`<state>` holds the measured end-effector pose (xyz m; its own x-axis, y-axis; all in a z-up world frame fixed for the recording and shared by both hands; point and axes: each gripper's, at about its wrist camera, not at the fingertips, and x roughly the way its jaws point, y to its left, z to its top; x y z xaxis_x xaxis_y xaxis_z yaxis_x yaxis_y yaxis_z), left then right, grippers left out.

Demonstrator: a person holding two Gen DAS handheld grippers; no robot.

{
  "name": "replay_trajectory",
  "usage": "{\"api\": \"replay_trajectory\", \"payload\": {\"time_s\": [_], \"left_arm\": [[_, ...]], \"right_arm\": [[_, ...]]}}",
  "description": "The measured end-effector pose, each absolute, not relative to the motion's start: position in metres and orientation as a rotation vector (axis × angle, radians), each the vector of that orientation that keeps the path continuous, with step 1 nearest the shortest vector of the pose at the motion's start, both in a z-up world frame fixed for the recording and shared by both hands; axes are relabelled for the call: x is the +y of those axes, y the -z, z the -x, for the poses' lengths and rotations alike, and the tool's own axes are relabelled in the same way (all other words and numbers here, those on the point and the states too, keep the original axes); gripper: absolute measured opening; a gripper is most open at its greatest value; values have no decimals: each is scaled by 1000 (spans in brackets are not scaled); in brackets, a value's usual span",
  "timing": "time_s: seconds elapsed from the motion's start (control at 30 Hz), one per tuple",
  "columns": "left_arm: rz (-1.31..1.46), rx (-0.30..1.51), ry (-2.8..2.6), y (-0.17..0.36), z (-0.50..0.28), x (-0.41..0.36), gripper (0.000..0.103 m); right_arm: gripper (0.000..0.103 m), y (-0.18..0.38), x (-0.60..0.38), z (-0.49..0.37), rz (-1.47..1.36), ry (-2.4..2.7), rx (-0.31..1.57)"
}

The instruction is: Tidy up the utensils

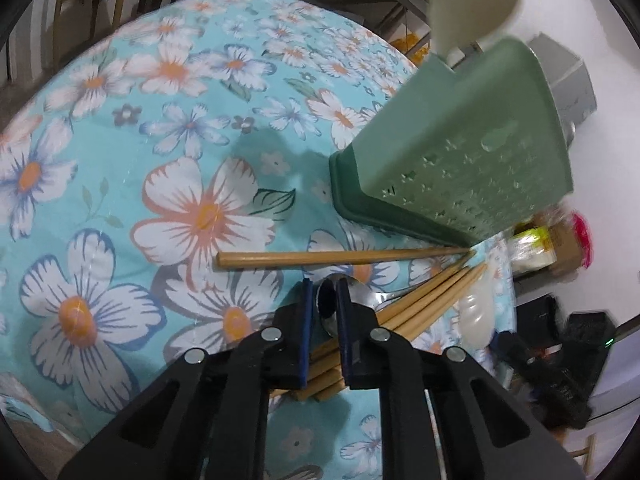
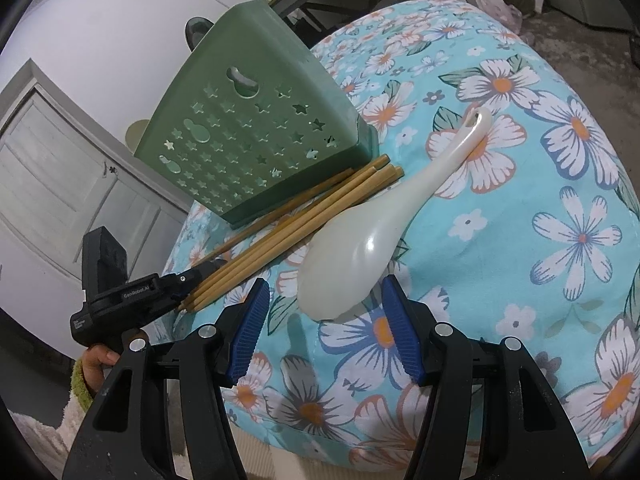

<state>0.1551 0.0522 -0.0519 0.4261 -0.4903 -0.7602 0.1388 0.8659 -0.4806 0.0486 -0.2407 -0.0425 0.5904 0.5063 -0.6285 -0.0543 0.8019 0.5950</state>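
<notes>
In the left wrist view my left gripper (image 1: 325, 282) has its blue pads drawn narrow on the bowl of a metal spoon (image 1: 327, 308), which lies across a bundle of wooden chopsticks (image 1: 424, 300). One chopstick (image 1: 340, 258) lies apart, pointing at the green star-pierced utensil holder (image 1: 460, 152). A pale spoon (image 1: 472, 8) stands in that holder. In the right wrist view my right gripper (image 2: 326, 282) is open, its pads on either side of the bowl tip of a white ceramic spoon (image 2: 360, 236) without touching it. The left gripper (image 2: 202, 271) shows there at the chopsticks' (image 2: 296, 216) near ends, beside the holder (image 2: 248, 132).
A blue floral tablecloth (image 1: 120, 160) covers the round table; its edge drops away close to the holder. A white door (image 2: 60, 168) and wall stand behind. Boxes and dark clutter (image 1: 560, 344) lie on the floor. A hand with a fuzzy sleeve (image 2: 86, 376) holds the left gripper.
</notes>
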Motion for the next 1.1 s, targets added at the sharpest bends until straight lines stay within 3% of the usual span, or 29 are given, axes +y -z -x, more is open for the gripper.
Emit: {"api": "replay_trajectory", "payload": {"time_s": [0.73,0.87,1.1], "left_arm": [[53,760,339,-7,-112,31,4],[24,714,323,-17,-103,37,3],[21,686,300,-20,-96,46,3]], "right_arm": [[53,35,-225,-44,-433,-297,865],[50,23,-220,-34,-266,-259,814],[47,20,-196,-18,268,-139,726]]}}
